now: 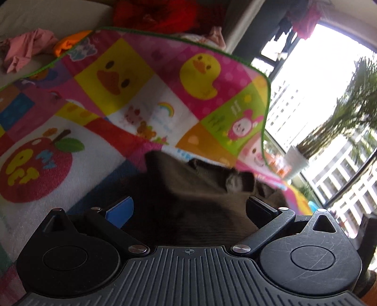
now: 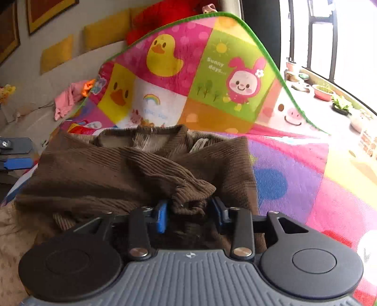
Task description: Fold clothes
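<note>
A brown ribbed sweater (image 2: 122, 169) lies on a colourful cartoon play mat (image 2: 294, 169), its sides folded toward the middle and its collar at the far end. My right gripper (image 2: 189, 215) is partly closed around a bunched sleeve cuff (image 2: 190, 190) of the sweater. My left gripper (image 1: 188, 209) is open, fingers wide apart, right over the dark sweater (image 1: 188, 211), which fills the gap between them. The left gripper also shows at the left edge of the right wrist view (image 2: 16, 153).
The far edge of the mat (image 1: 146, 77) curls up against a beige sofa. A pink garment (image 2: 68, 98) and an orange one (image 1: 68, 43) lie on the sofa, with red fabric (image 1: 155, 14) behind. A bright window with potted plants (image 2: 339, 103) is on the right.
</note>
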`<state>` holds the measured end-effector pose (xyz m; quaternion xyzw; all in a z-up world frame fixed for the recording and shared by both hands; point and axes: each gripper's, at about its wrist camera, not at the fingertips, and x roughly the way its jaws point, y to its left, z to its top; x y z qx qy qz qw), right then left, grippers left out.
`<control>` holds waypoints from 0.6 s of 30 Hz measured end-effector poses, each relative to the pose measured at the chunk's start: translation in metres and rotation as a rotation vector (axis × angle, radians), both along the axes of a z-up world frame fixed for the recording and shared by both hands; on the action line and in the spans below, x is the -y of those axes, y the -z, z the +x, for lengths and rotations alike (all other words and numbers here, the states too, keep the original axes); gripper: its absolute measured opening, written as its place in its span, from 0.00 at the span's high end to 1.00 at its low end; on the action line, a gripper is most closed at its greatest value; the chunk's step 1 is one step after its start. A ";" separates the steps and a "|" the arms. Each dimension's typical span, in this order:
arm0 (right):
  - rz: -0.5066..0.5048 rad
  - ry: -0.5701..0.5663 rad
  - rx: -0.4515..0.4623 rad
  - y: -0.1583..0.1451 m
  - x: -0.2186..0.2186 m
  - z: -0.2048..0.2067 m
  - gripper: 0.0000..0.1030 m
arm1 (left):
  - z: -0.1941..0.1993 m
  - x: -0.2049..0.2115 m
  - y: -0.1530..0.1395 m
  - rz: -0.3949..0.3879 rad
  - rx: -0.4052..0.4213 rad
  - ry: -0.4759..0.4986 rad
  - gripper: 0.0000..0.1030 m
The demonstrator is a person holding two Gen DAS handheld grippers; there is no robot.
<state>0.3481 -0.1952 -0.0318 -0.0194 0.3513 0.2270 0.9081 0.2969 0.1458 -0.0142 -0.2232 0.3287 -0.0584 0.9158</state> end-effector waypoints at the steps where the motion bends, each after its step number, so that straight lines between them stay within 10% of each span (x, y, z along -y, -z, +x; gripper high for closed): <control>1: 0.018 -0.009 0.007 -0.003 0.004 -0.002 0.58 | 0.002 -0.002 0.001 -0.002 -0.011 0.002 0.00; 8: 0.079 0.041 0.069 -0.044 0.039 0.040 0.48 | 0.031 -0.028 0.014 -0.210 -0.124 0.032 0.00; 18: 0.049 0.047 -0.075 0.006 0.011 0.118 0.42 | 0.069 -0.024 0.035 -0.242 -0.143 0.031 0.11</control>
